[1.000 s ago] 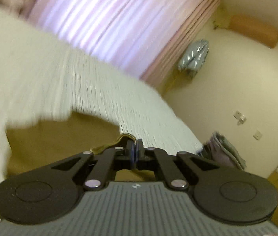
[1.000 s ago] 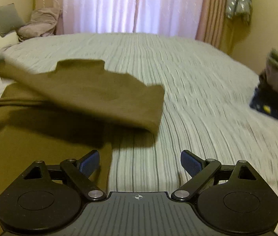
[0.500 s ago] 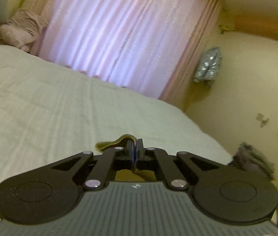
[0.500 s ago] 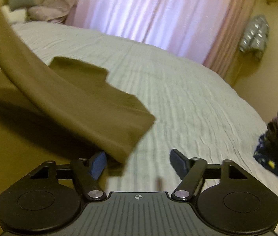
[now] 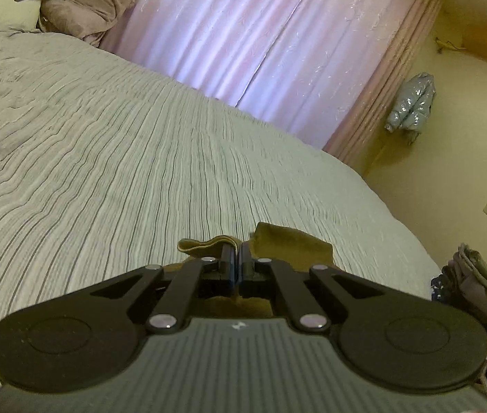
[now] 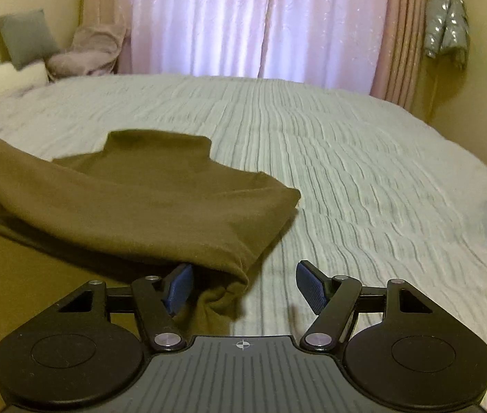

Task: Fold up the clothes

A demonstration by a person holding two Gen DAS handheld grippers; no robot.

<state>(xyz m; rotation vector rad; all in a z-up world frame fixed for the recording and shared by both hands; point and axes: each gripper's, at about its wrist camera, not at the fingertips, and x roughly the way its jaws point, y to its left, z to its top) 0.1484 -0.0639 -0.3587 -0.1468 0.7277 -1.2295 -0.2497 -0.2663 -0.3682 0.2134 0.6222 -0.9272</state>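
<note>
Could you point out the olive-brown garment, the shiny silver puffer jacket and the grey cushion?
olive-brown garment [image 6: 147, 206], right wrist view, folded-over top layer.
shiny silver puffer jacket [image 6: 446, 24], right wrist view, its body.
grey cushion [image 6: 24, 36], right wrist view, its face.

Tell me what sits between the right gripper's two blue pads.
In the right wrist view, the olive garment's folded corner lies between the right gripper's closing pads, beside bare striped bedspread.

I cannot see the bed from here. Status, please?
Left gripper shut on brown garment. Right gripper open, closing around its folded corner. Bedspread ahead bare.

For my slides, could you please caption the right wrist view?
Open hand-held gripper straddling olive garment's folded corner on bed.
</note>
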